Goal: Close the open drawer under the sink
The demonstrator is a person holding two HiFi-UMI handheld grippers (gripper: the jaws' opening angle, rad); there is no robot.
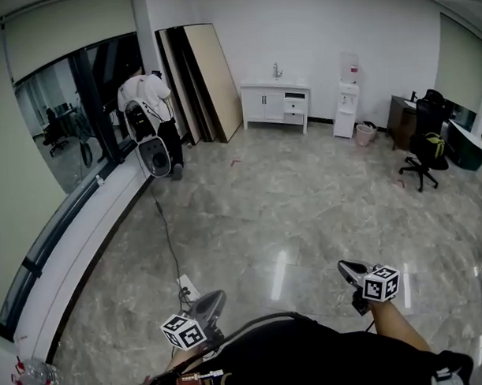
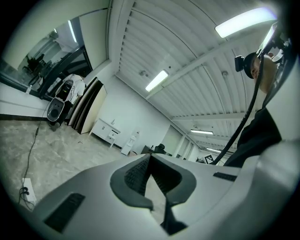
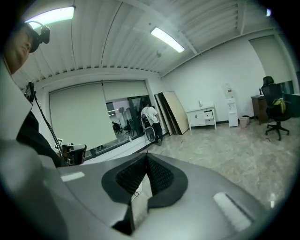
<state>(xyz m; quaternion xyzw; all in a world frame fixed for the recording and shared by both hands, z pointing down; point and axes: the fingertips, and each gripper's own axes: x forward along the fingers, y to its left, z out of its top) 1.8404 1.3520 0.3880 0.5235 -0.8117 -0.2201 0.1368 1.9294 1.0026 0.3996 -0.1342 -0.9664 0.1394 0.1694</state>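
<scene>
The white sink cabinet [image 1: 274,102] stands against the far wall, across the room from me. Its upper right drawer [image 1: 294,95] shows a dark gap and sticks out a little. The cabinet is small in the left gripper view [image 2: 107,130] and in the right gripper view [image 3: 201,117]. My left gripper [image 1: 213,301] is low at the bottom of the head view. My right gripper [image 1: 348,267] is to its right. Both point out over the floor, far from the cabinet. The left gripper's [image 2: 149,157] and the right gripper's [image 3: 146,155] tips meet, with nothing between them.
A person [image 1: 147,112] stands by the window at the left with a round device [image 1: 154,158]. Boards [image 1: 209,78] lean on the wall beside the cabinet. A water dispenser [image 1: 346,109], pink bin [image 1: 365,134], desk [image 1: 400,115] and office chair [image 1: 422,146] stand right. A power strip [image 1: 187,288] lies near me.
</scene>
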